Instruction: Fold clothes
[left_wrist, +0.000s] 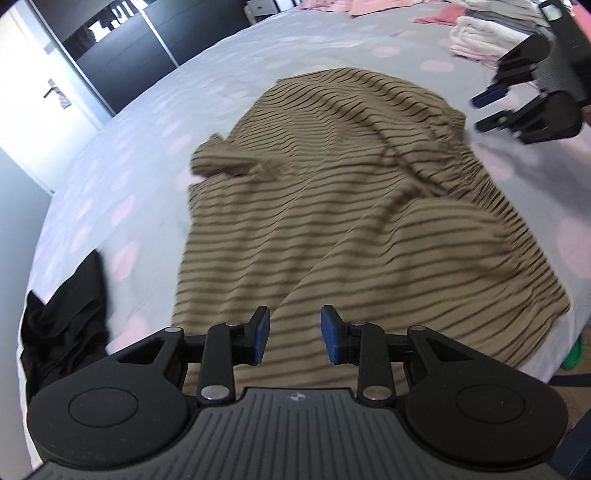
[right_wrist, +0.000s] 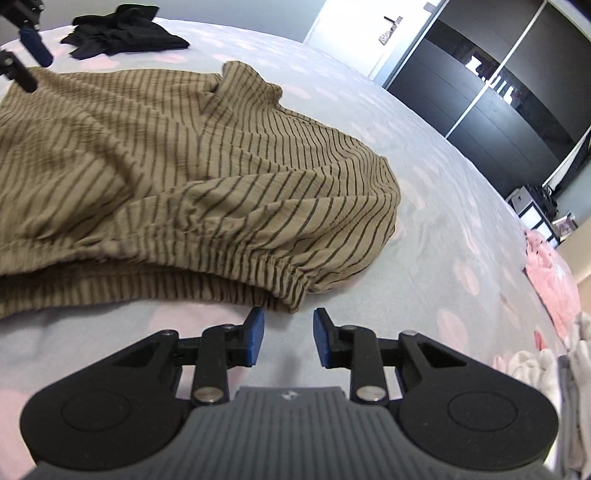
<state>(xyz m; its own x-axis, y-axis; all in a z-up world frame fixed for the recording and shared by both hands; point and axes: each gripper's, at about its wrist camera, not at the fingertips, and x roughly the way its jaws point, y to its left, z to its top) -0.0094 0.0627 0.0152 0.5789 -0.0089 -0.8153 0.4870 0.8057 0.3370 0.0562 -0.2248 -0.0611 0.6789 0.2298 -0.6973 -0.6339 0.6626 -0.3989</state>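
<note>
A tan garment with thin dark stripes (left_wrist: 332, 206) lies rumpled on the bed, its gathered elastic waistband toward the right side; it also shows in the right wrist view (right_wrist: 177, 177). My left gripper (left_wrist: 294, 334) is open and empty, hovering over the garment's near end. My right gripper (right_wrist: 288, 338) is open and empty, just short of the waistband corner (right_wrist: 291, 295). The right gripper also shows in the left wrist view (left_wrist: 487, 110), and the left gripper shows at the top left of the right wrist view (right_wrist: 26, 55).
The bed has a grey cover with pink spots (left_wrist: 155, 122). A black garment (left_wrist: 62, 314) lies at the bed's edge. Folded white and pink clothes (left_wrist: 484, 33) are stacked at the far side. A pink garment (right_wrist: 550, 273) lies to the right. Dark wardrobe doors (right_wrist: 491, 99) stand behind.
</note>
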